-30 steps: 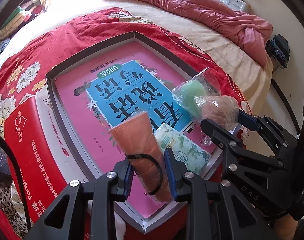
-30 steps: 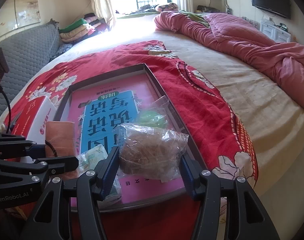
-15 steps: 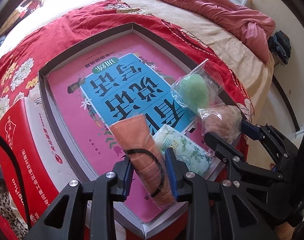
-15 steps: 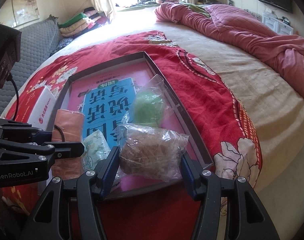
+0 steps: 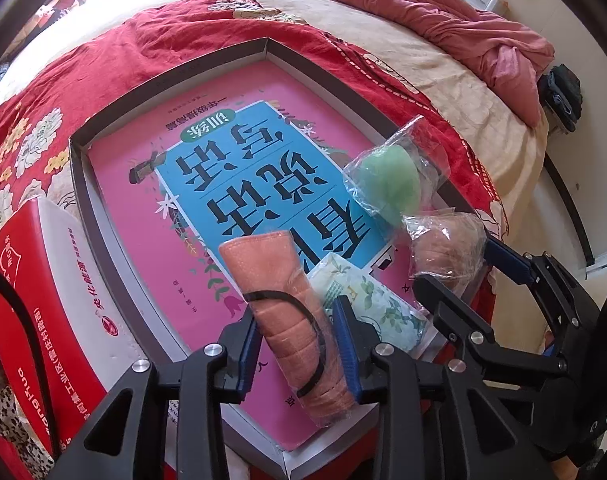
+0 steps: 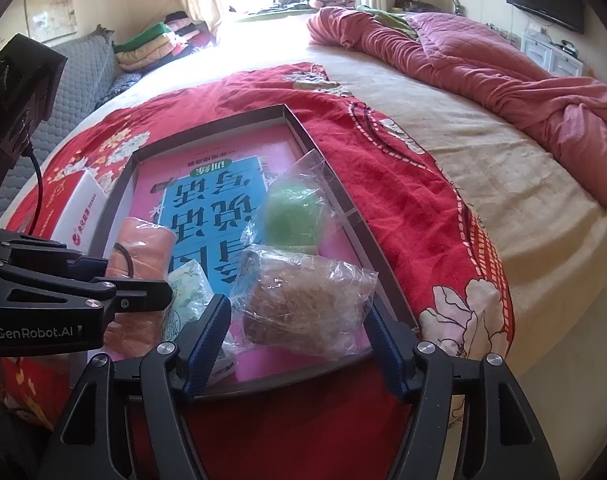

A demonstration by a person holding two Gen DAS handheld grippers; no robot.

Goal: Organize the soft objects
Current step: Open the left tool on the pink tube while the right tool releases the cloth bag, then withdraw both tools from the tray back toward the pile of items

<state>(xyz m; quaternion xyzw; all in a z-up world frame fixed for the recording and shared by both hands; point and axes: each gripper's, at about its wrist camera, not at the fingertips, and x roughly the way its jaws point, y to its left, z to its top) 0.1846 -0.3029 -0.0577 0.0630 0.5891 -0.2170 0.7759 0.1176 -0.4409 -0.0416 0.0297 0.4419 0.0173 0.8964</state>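
Note:
A shallow grey tray [image 5: 103, 216] lined with a pink and blue book [image 5: 223, 160] lies on the bed. An orange rolled towel [image 5: 279, 280] with a black band lies in its near end. My left gripper [image 5: 295, 312] straddles the towel, jaws opening, pads just off it. Beside it rests a floral packet [image 5: 367, 300]. A bagged green sponge [image 6: 293, 212] sits by the tray's right wall. In front of it lies a clear bag of brown fibre [image 6: 303, 300]. My right gripper [image 6: 298, 308] stands around this bag, jaws opening, the left pad clear of the plastic.
A red and white box [image 5: 43, 280] stands against the tray's left side. A red floral blanket [image 6: 403, 200] lies under the tray. A pink quilt [image 6: 483, 64] is bunched at the far right. The bed's edge drops off to the right.
Both pairs of jaws have widened. The brown fibre bag and the orange towel have come down into the tray's near end and now lie there loosely.

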